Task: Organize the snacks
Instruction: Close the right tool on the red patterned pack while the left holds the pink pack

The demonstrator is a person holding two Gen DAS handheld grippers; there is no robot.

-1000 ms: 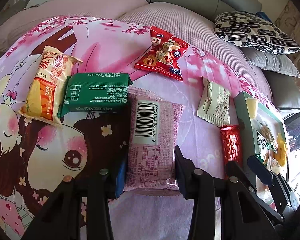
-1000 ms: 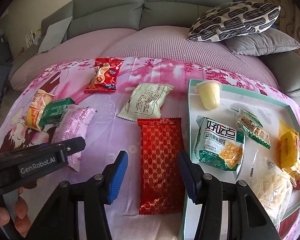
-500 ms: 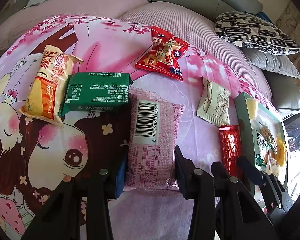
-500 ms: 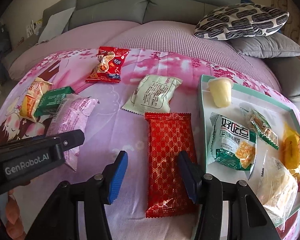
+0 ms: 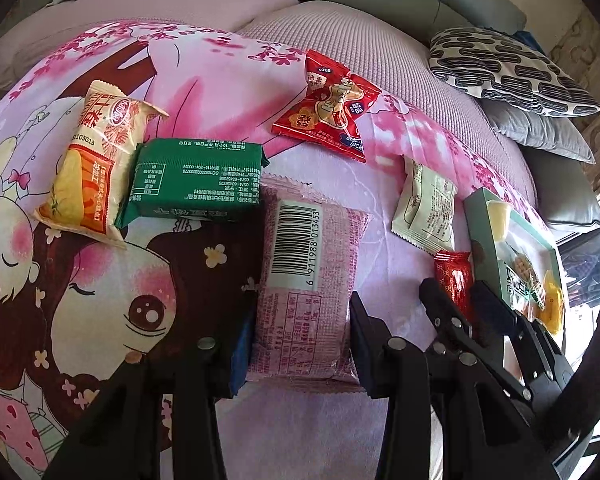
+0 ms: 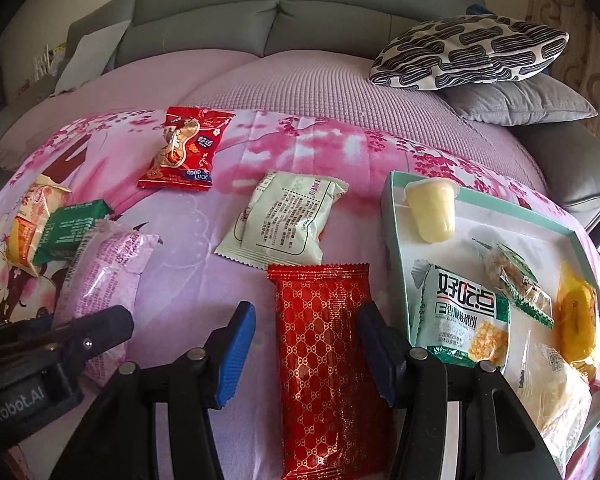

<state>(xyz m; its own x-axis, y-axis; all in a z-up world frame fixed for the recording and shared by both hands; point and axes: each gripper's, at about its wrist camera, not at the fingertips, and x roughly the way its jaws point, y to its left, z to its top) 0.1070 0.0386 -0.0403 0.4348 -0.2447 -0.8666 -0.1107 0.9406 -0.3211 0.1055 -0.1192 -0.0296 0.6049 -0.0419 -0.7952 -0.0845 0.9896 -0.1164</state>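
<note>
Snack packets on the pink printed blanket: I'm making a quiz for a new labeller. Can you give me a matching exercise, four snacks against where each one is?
Things:
1. pink barcode-printed wrapper
2. red gold-patterned foil packet
3. pale yellow jelly cup
4. dark green rectangular packet

Places:
A. inside the mint-green shallow tray
B. clamped between the left gripper's fingers
C. overlapping the cream-and-orange snack bag
D. on the blanket between the right gripper's open fingers

Pairs: 1-B, 2-D, 3-A, 4-C
</note>
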